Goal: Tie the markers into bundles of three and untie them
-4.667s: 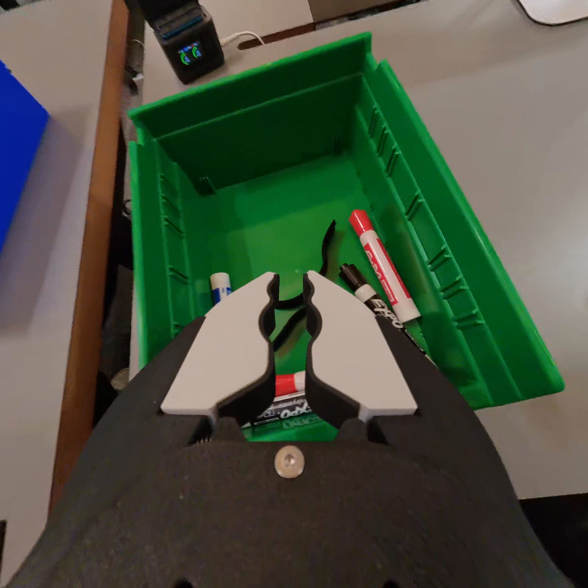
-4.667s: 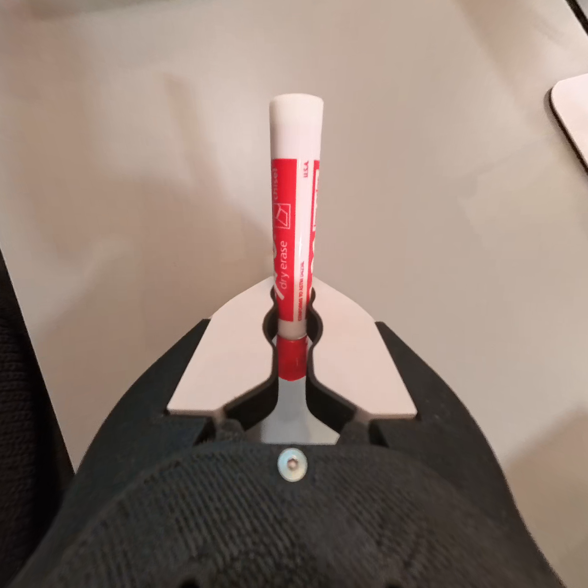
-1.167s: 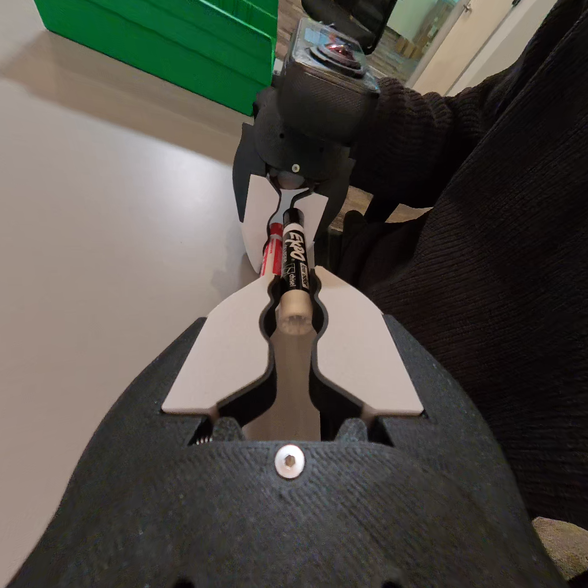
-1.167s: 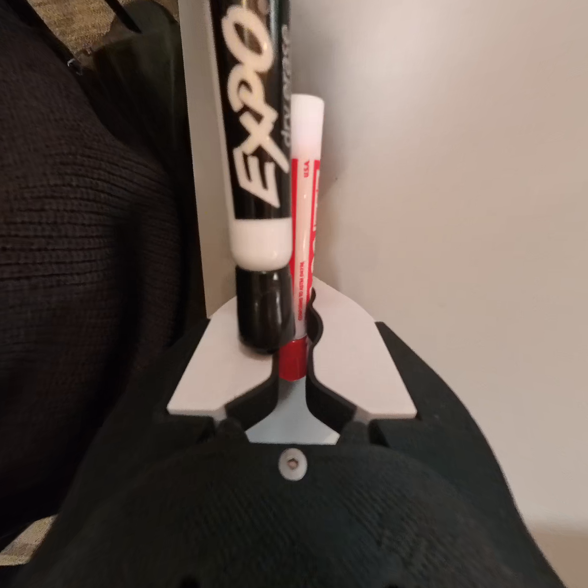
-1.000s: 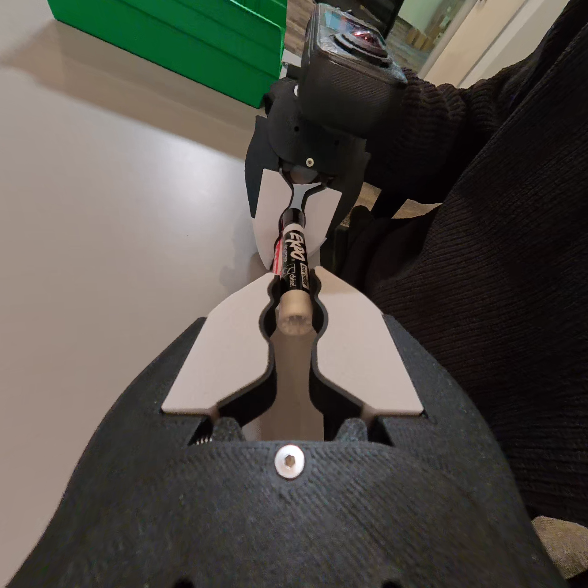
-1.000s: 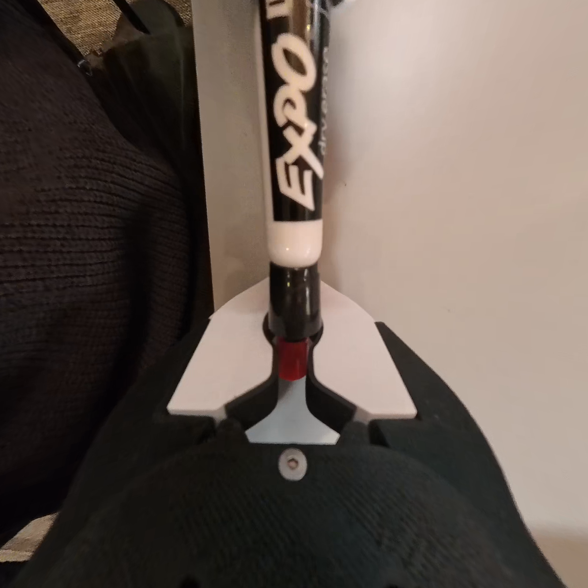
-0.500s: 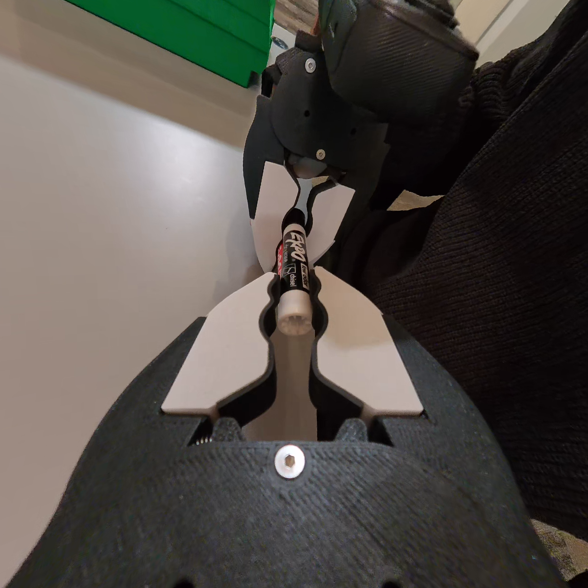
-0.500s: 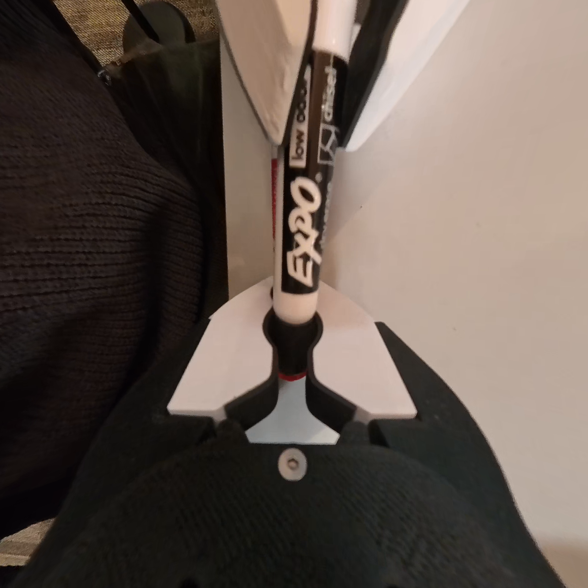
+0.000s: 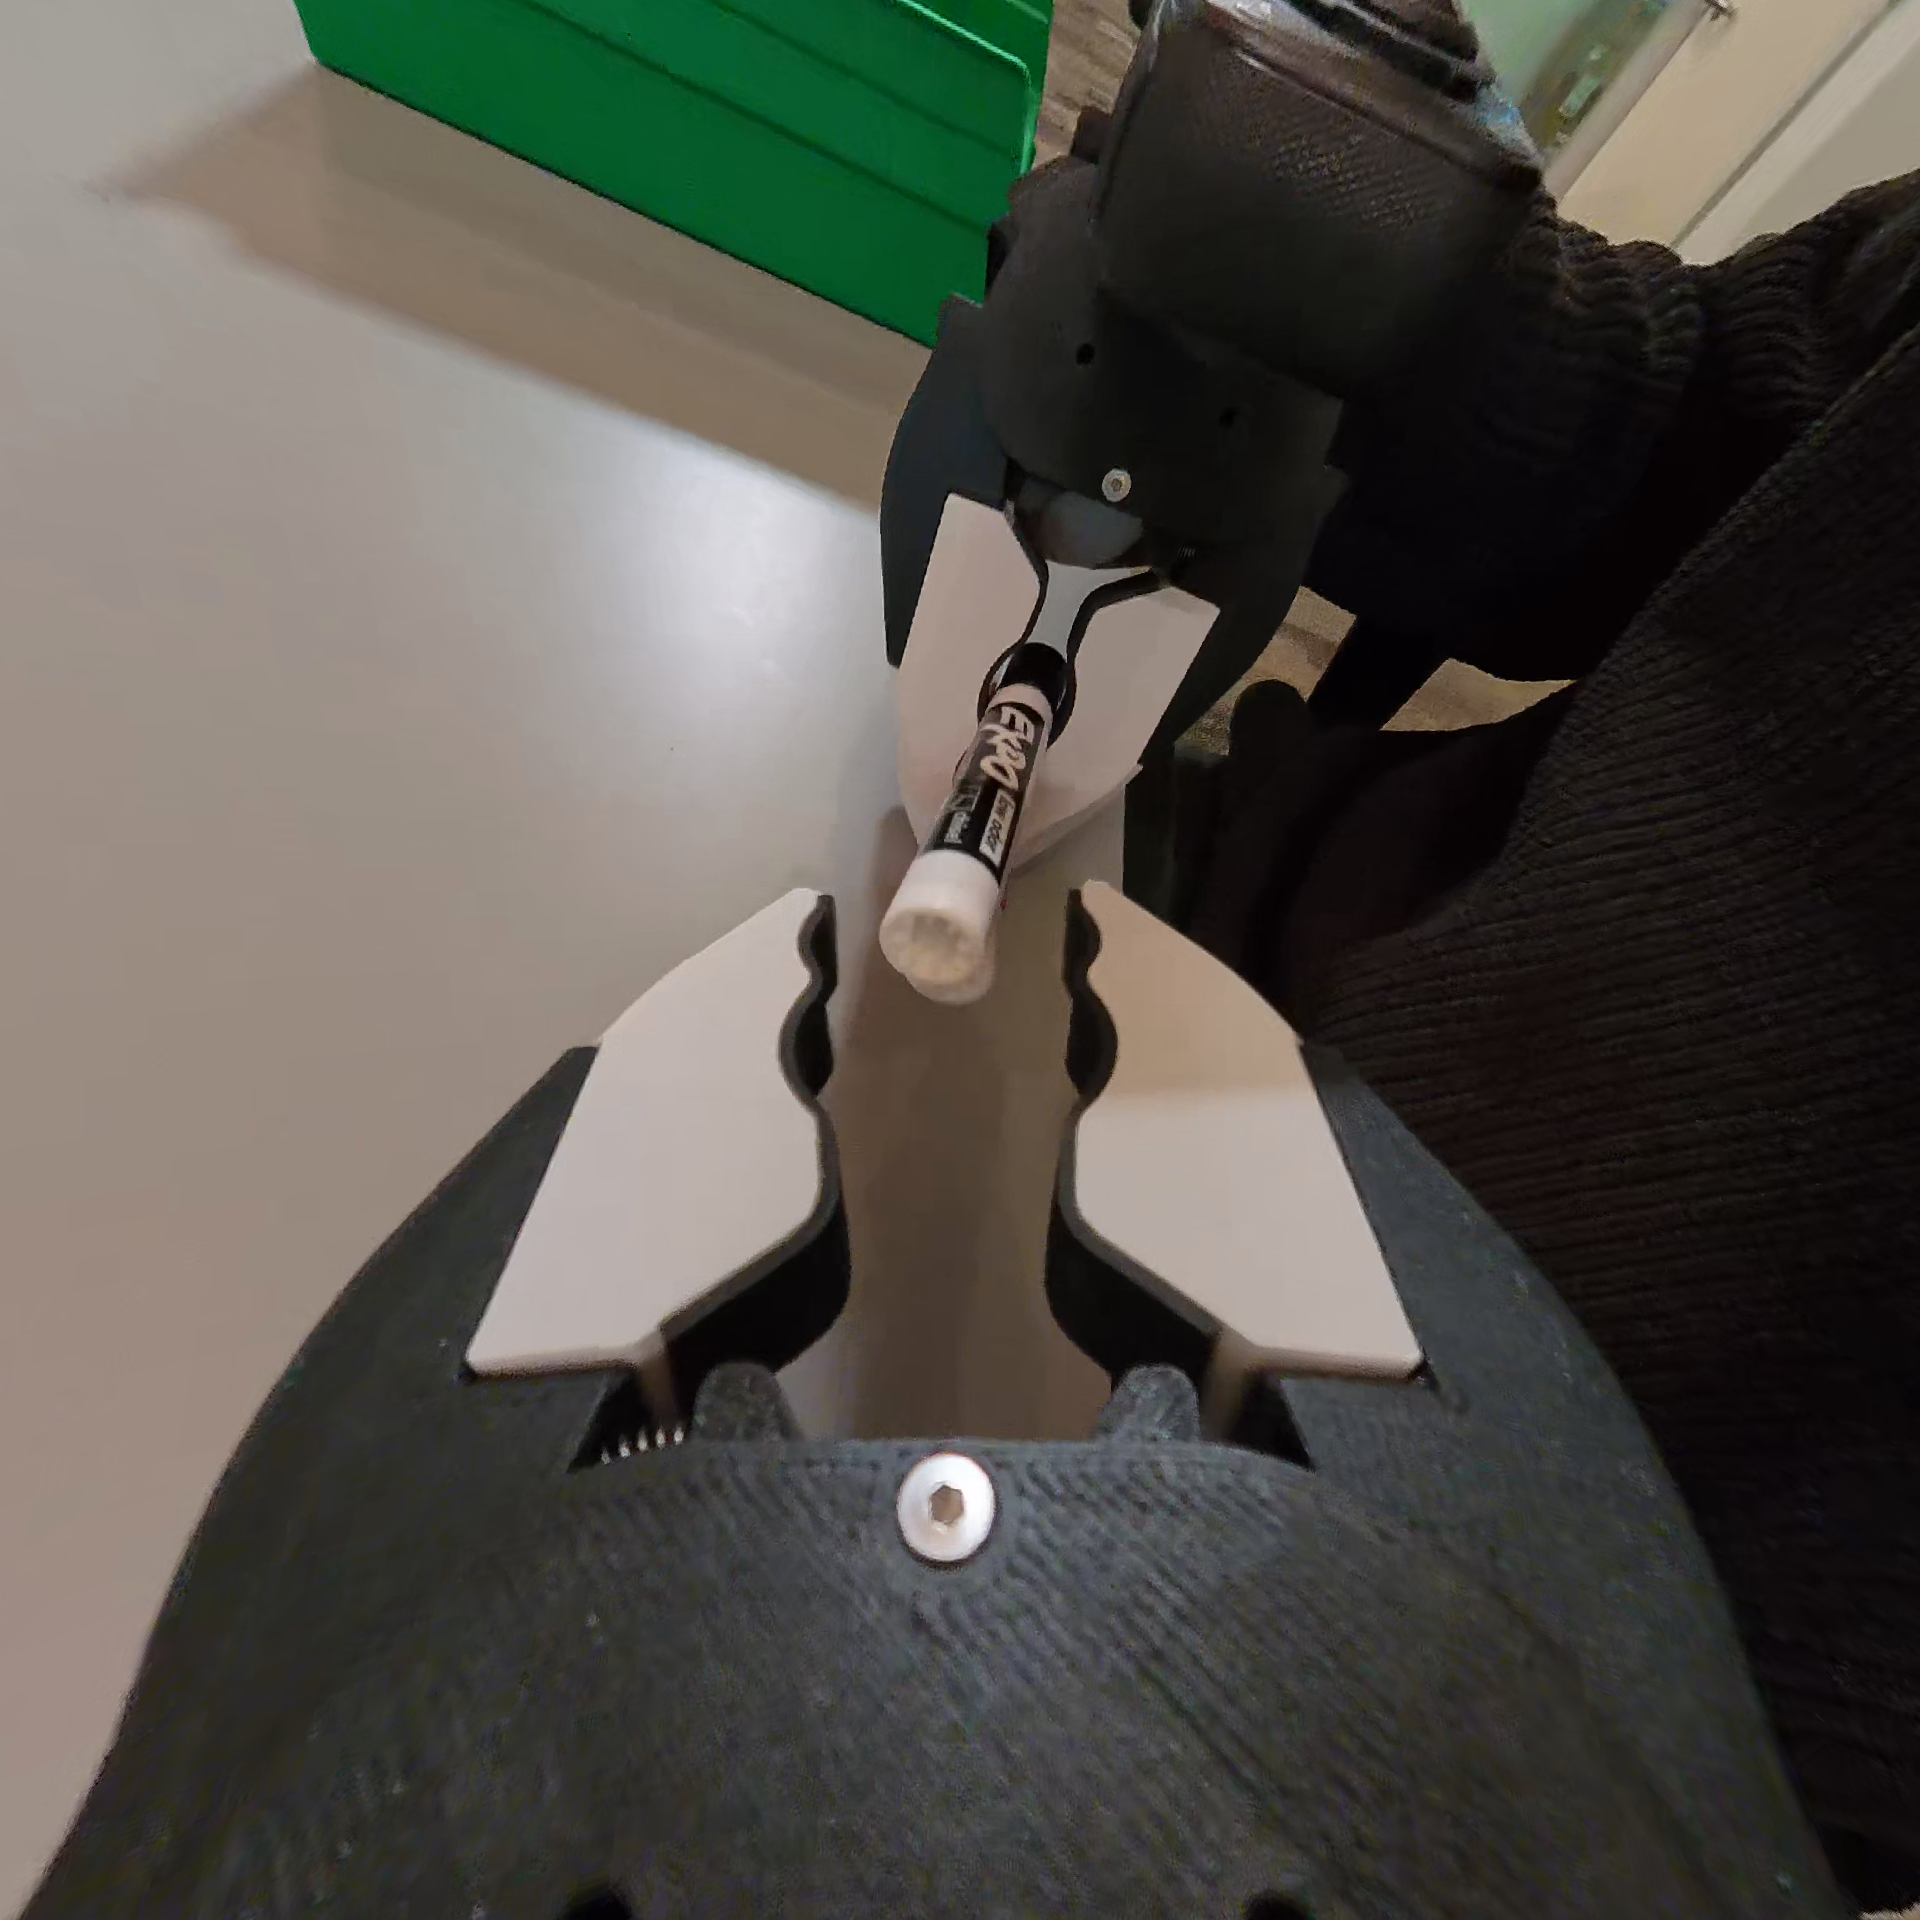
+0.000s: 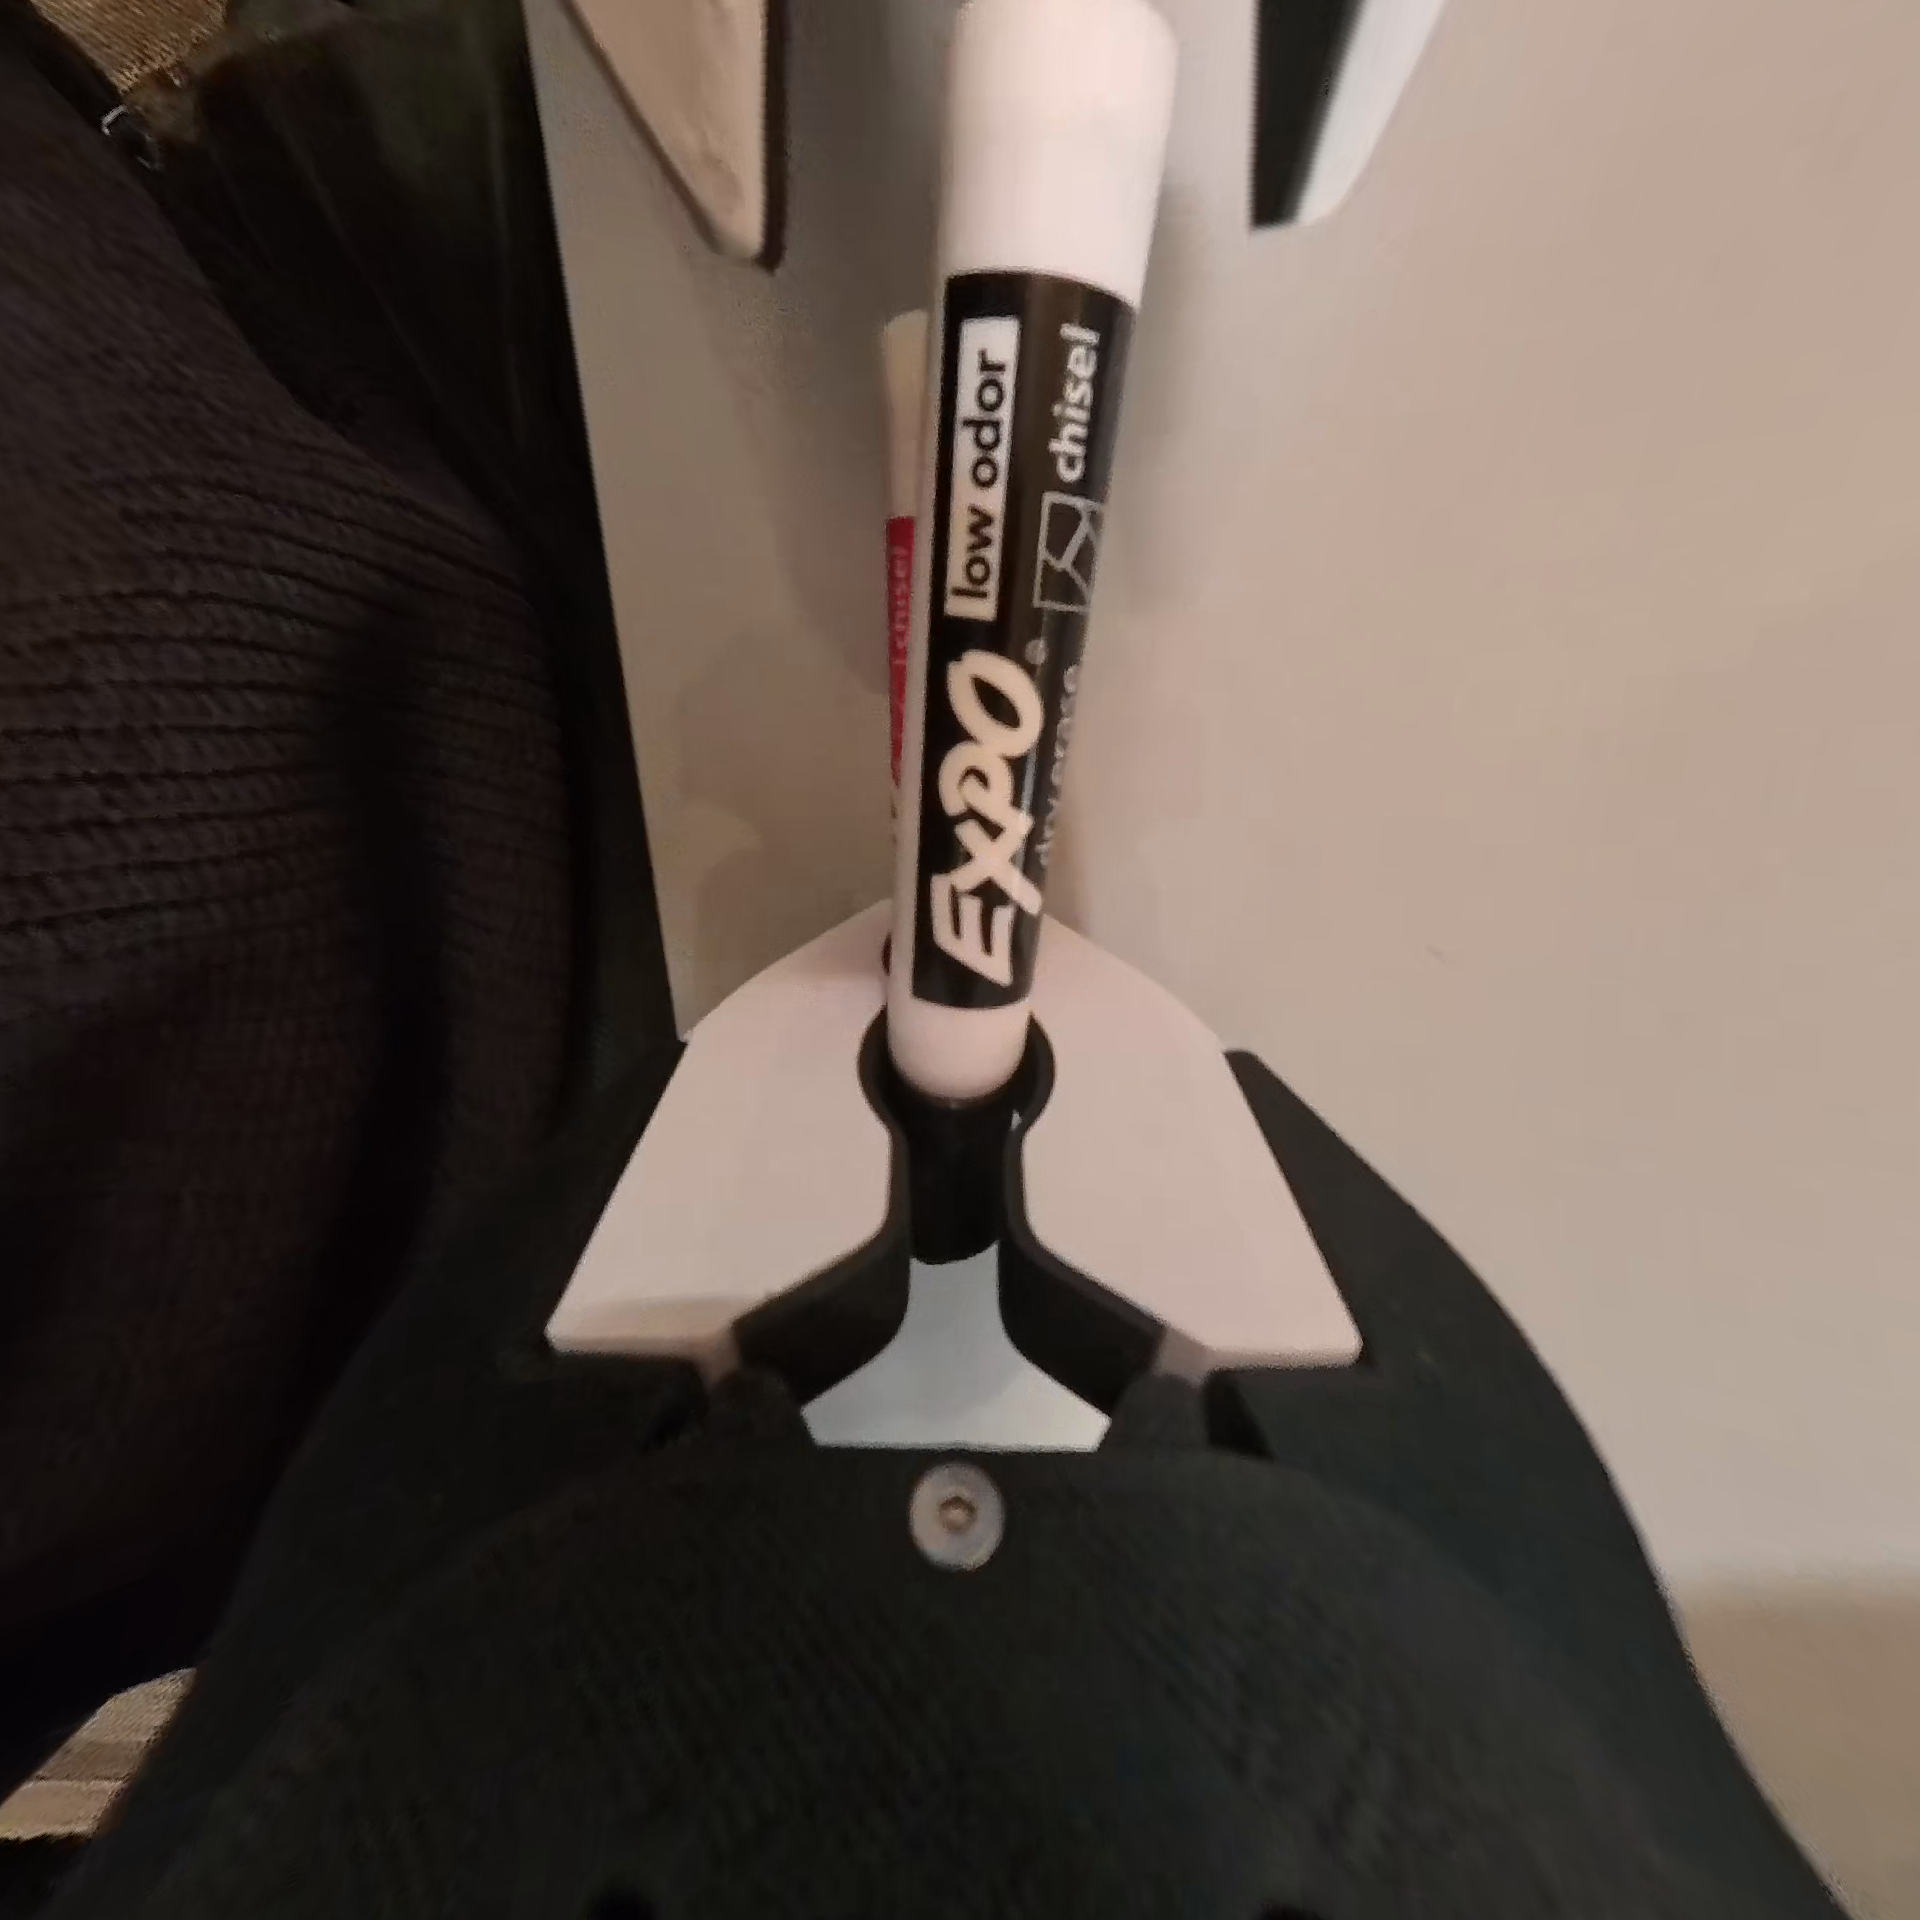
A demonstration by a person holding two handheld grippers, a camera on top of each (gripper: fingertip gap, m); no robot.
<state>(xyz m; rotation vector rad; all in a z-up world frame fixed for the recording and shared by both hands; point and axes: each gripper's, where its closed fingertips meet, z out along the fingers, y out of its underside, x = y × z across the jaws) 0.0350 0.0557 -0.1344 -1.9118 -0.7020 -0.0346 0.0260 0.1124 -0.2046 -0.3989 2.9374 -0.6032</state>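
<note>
My right gripper (image 10: 961, 966) is shut on two dry-erase markers held side by side: a black marker (image 10: 1023, 582) on top and a red marker (image 10: 899, 582) mostly hidden behind it. The black marker's cap end sits between the jaws and its white tail points away. My left gripper (image 9: 948, 914) is open, its jaws spread either side of that white tail without touching it. The black marker (image 9: 992, 774) sticks out of the right gripper (image 9: 1013, 810) toward it. The left gripper's fingers (image 10: 717, 135) show at the top of the right wrist view.
A green plastic bin (image 9: 675, 135) stands on the beige table (image 9: 312, 623) beyond the grippers. A person's black knit sleeve and body (image 9: 1662, 935) fill the right side of the left wrist view and the left side (image 10: 260, 831) of the right wrist view. About 10 cm separates my left fingertips from my right.
The left gripper brought a black marker from the green bin to the right gripper, beside the red one. The left jaws have now opened and let go of it.
</note>
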